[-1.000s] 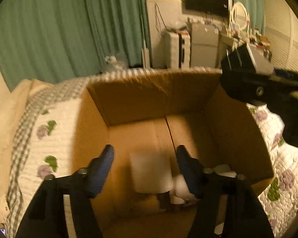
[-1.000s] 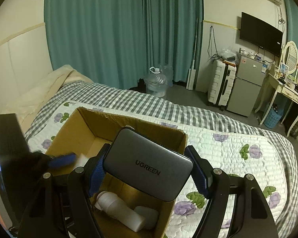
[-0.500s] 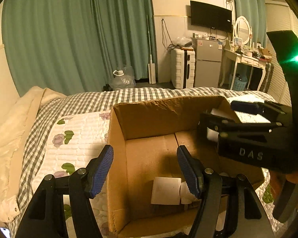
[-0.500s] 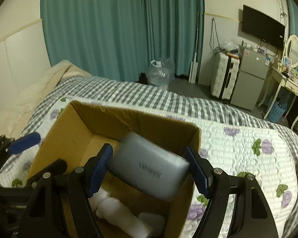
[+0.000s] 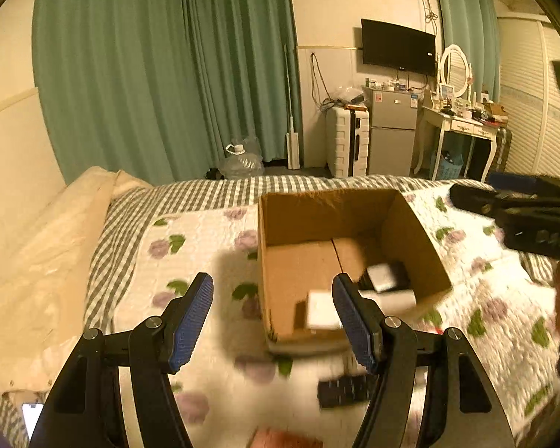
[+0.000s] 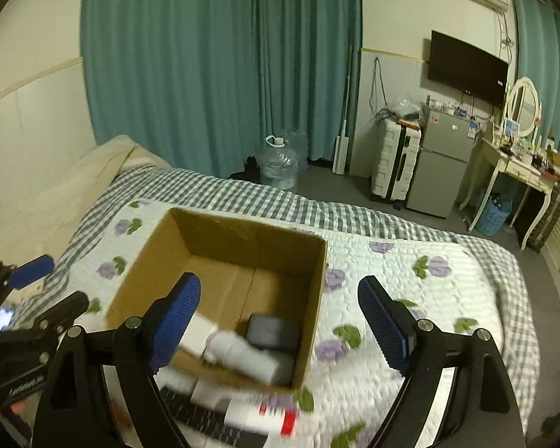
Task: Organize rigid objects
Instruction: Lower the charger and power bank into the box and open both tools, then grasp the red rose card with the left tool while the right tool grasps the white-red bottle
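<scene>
An open cardboard box [image 5: 422,246] [image 6: 310,298] sits on the quilted bed. Inside lie a grey power bank [image 6: 272,332] [image 5: 386,276], a white bottle [image 6: 246,358] and a white block [image 5: 321,313]. My left gripper [image 5: 272,321] is open and empty, above the box's near left corner. My right gripper [image 6: 280,321] is open and empty, above the box. Each gripper shows at the edge of the other's view: the right [image 5: 522,216], the left [image 6: 30,313]. In front of the box lie a black ridged item [image 5: 343,392] [image 6: 212,425] and a red-and-white item [image 6: 265,418].
The bed has a floral white quilt [image 6: 410,298] over a checked cover [image 5: 205,194] and a cream blanket [image 5: 37,254] at left. Beyond stand green curtains, a water jug [image 6: 278,164], a suitcase, a small fridge [image 6: 440,164] and a dressing table.
My right gripper opened and the grey power bank dropped into the box. Both grippers pulled back and up from the box, so more of the bed shows.
</scene>
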`<state>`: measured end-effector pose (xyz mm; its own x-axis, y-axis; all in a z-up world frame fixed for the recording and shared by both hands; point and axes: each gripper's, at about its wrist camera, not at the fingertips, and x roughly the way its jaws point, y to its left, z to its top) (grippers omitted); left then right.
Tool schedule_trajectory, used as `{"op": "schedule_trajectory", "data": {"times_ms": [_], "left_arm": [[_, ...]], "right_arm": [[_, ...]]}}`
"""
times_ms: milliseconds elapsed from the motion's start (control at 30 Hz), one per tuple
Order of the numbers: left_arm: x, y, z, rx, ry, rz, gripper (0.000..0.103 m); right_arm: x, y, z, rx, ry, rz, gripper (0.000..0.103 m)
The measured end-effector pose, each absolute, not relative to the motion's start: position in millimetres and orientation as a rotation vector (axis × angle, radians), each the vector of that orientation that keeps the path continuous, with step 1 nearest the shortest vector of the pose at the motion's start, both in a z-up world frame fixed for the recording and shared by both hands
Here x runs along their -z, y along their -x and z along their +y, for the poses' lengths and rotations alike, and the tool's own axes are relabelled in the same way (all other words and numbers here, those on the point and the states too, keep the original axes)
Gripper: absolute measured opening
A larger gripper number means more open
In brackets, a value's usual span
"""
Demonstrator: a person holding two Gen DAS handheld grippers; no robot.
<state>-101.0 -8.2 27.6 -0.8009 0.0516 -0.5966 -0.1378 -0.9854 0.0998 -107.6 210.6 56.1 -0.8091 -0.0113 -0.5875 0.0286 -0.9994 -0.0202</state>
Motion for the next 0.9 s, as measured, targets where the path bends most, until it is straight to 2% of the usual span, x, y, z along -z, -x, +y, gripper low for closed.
{"op": "schedule_trajectory", "data": {"times_ms": [133, 300, 467, 667, 900], "left_arm": [[-18, 68, -20, -2.857, 0.999, 0.230, 0.069], [14, 38, -30, -2.803, 1.109, 0.207, 0.069], [65, 26, -36, -2.711, 1.284, 0.162, 0.069], [105, 28, -27, -2.633, 1.412, 0.239, 0.069], [120, 41, -18, -2.610, 1.474, 0.325, 0.082]], "right_arm": [[-60, 57, 198, 2.964, -0.936, 0.058, 0.090], [-38, 26, 178, 2.937, -0.938, 0.105, 0.093], [-2, 25, 171, 2.880, -0.996, 0.089, 0.094], [31, 32, 176, 2.854, -1.093, 0.076, 0.094], [49, 42, 190, 2.842, -1.178, -0.020, 0.094]]}}
